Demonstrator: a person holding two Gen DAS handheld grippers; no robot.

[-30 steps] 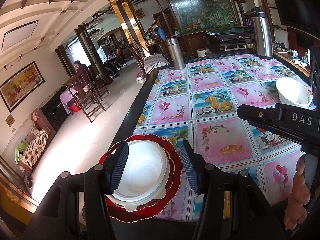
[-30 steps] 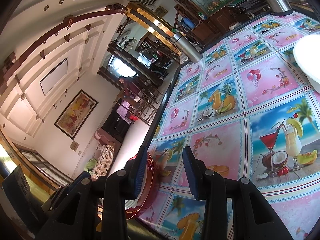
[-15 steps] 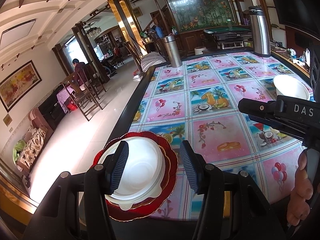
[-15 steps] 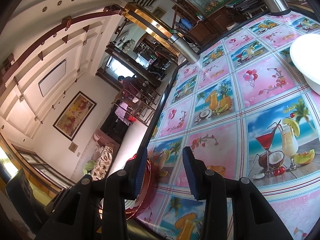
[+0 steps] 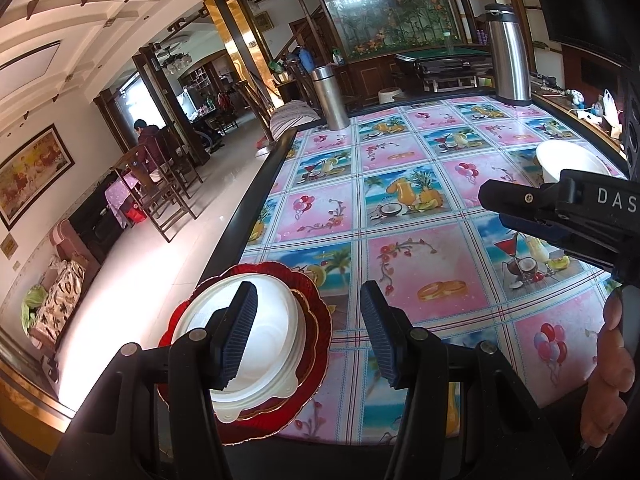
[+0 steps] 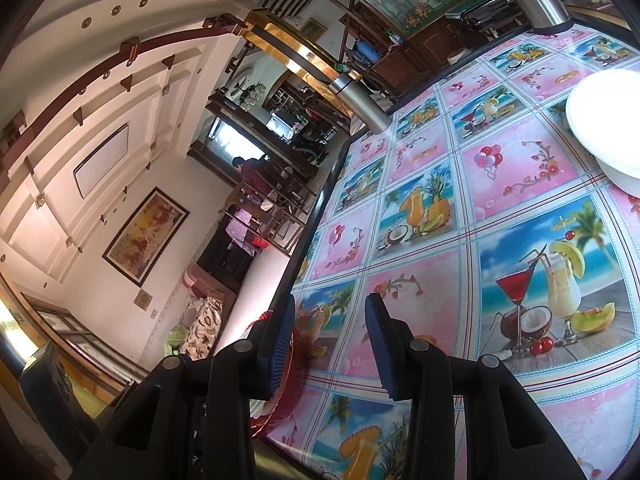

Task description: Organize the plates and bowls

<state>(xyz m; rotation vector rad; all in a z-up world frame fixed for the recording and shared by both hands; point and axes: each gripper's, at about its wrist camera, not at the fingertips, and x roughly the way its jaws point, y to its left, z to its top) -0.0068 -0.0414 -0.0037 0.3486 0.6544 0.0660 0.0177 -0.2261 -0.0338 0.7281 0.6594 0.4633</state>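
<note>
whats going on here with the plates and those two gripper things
A person holds a gripper in each hand over a table with a picture-tile cloth. Both the left gripper and the right gripper are open and hold nothing. A white bowl already sits on a stack of red plates at the near left edge. A second white bowl stands apart on the right side, not yet stacked.
</note>
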